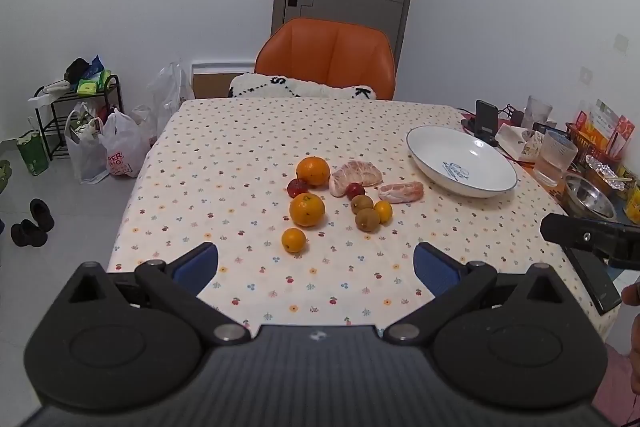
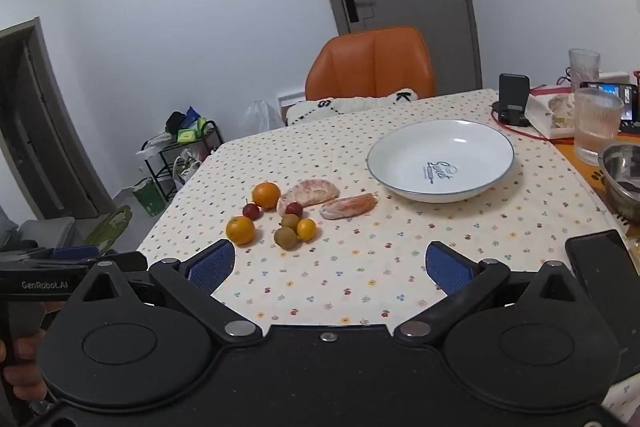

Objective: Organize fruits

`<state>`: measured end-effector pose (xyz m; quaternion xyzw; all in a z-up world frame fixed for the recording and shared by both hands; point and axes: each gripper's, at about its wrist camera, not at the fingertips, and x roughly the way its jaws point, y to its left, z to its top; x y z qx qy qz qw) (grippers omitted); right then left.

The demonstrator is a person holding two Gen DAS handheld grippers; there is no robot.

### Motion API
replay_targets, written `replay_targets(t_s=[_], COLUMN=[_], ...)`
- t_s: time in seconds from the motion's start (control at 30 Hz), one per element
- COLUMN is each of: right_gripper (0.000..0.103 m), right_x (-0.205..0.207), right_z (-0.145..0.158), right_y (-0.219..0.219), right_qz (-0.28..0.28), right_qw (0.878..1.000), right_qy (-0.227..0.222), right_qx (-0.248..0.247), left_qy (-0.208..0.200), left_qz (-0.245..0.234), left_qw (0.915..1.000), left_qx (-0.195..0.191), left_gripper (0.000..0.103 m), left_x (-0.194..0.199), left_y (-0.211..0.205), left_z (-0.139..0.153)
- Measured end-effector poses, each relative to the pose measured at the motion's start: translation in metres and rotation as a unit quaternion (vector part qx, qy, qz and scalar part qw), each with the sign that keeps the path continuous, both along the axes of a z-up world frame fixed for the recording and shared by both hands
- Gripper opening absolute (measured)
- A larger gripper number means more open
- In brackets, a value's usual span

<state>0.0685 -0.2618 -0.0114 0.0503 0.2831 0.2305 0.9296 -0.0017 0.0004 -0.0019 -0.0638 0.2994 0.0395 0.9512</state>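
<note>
A table point(image 1: 460, 227) covered by a white cloth with small flower and fruit prints is seen in both wrist views. An orange chair point(image 1: 326, 57) is set at its far edge. A white plate point(image 2: 440, 161) with a blue rim and blue lettering is placed right of centre; nothing is in it.

The left gripper point(image 1: 316, 269) is held above the near table edge, jaws spread wide, nothing between the blue pads point(image 1: 198, 267). The right gripper point(image 2: 330, 269) is likewise held wide open and empty above the near edge.

The fruits are grouped on the cloth left of the plate, well apart from it. Two peeled pomelo pieces are noted: the larger point(image 1: 354, 175), and the smaller point(image 1: 401, 191) nearer the plate. Two large oranges point(image 1: 307, 209) point(image 1: 313, 171) are recorded, then a small orange point(image 1: 293, 239) nearest the left gripper. Two brown kiwis point(image 1: 367, 219) lie beside a small yellow citrus point(image 1: 383, 211). Two small red fruits point(image 1: 297, 187) are seen between the oranges and the pomelo.
</note>
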Motion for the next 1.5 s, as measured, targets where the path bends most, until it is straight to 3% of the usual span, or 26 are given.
replay_targets(t_s=[1.5], right_gripper=[0.103], right_x=[-0.004], right_z=[-0.001], right_y=[0.013], right_qz=[0.027], right_qw=[0.999], right_qy=[-0.005], right_qx=[-0.018], left_qy=[0.002], left_qz=[0.006], left_qw=[1.0], left_qx=[-0.005], left_gripper=[0.103], left_x=[-0.002], left_y=[0.007], left_z=[-0.004])
